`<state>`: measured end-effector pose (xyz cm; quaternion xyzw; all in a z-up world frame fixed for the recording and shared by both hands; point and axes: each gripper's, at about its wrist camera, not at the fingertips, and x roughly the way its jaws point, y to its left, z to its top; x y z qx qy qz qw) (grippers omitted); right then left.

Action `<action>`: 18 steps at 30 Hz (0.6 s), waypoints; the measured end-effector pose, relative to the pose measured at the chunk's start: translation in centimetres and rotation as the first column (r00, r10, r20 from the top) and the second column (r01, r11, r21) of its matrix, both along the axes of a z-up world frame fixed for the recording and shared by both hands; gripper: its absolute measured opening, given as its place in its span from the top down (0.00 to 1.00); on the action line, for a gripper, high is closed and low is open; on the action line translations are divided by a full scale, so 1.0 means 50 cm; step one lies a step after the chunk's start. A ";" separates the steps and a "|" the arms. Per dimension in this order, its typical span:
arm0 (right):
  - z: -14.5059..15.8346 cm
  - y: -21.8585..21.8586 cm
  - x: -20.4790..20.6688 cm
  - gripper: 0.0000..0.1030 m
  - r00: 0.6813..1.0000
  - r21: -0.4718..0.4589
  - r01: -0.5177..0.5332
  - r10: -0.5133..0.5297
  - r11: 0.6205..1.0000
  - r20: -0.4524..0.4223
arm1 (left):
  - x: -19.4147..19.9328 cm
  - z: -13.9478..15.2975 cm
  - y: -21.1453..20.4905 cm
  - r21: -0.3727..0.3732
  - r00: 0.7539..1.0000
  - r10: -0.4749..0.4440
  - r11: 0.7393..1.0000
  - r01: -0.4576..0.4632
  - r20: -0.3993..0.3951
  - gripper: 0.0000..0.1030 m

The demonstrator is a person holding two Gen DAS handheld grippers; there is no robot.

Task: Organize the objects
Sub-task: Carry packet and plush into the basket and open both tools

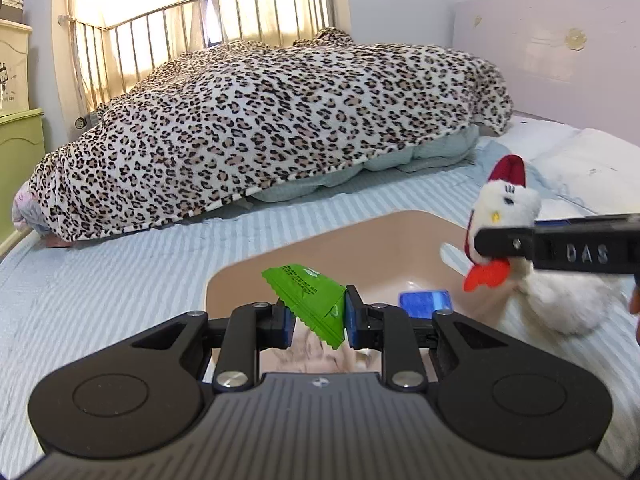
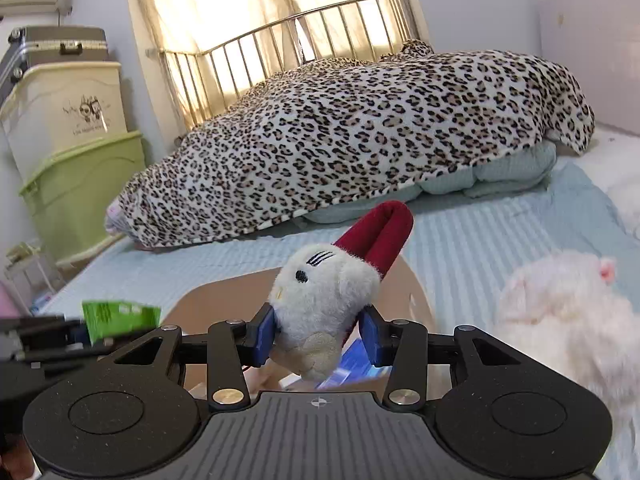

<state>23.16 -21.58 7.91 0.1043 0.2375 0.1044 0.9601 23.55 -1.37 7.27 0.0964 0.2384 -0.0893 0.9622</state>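
Left tool [image 1: 316, 316] pinches a crinkled green foil sachet [image 1: 310, 300] over the tan plastic tub [image 1: 248, 264], presumably for sorting. Right tool [image 2: 318, 334] clamps a white plush chicken [image 2: 324, 296], red-combed, above it.

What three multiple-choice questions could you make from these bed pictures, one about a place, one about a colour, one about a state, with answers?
1. Where is the blue object?
A. inside the tan bin
B. under the leopard blanket
C. on the green drawers

2. What colour is the packet in the left hand-held gripper?
A. red
B. green
C. yellow

3. What is the right hand-held gripper doing?
A. hanging open
B. shut on nothing
C. shut on the plush chicken

Answers: 1 A, it lies within the bin's walls; 2 B, a bright green sachet shows between the pads; 3 C, both pads press the toy's head.
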 end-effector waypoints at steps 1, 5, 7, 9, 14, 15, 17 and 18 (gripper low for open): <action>-0.003 0.002 0.015 0.59 1.000 -0.009 -0.001 0.001 1.000 -0.010 | 0.017 -0.004 -0.002 0.003 1.000 0.010 1.000 -0.010 -0.006 0.74; -0.028 0.008 0.062 0.59 0.998 -0.030 -0.006 0.004 1.000 -0.061 | 0.079 -0.039 -0.013 0.037 0.998 0.049 0.998 -0.047 -0.042 0.74; -0.041 0.014 0.076 0.59 0.996 -0.041 -0.018 0.014 0.999 -0.089 | 0.099 -0.061 -0.014 0.051 0.996 0.061 0.997 -0.058 -0.071 0.74; -0.053 0.019 0.088 0.59 0.993 -0.055 -0.032 0.026 0.998 -0.115 | 0.115 -0.081 -0.015 0.061 0.992 0.068 0.996 -0.062 -0.104 0.74; -0.079 0.028 0.107 0.58 0.983 -0.078 -0.049 0.034 0.996 -0.182 | 0.139 -0.123 -0.004 0.043 0.976 0.087 0.996 -0.080 -0.202 0.73; -0.085 0.027 0.110 0.57 0.980 -0.077 -0.052 0.036 0.996 -0.195 | 0.142 -0.129 -0.003 0.048 0.972 0.099 0.995 -0.090 -0.216 0.70; -0.090 0.026 0.109 0.56 0.979 -0.088 -0.049 0.030 0.995 -0.203 | 0.145 -0.134 -0.001 0.063 0.964 0.128 0.991 -0.117 -0.231 0.52; -0.089 0.027 0.107 0.51 0.980 -0.096 -0.046 0.026 0.994 -0.198 | 0.142 -0.130 0.003 0.057 0.964 0.137 0.990 -0.127 -0.230 0.36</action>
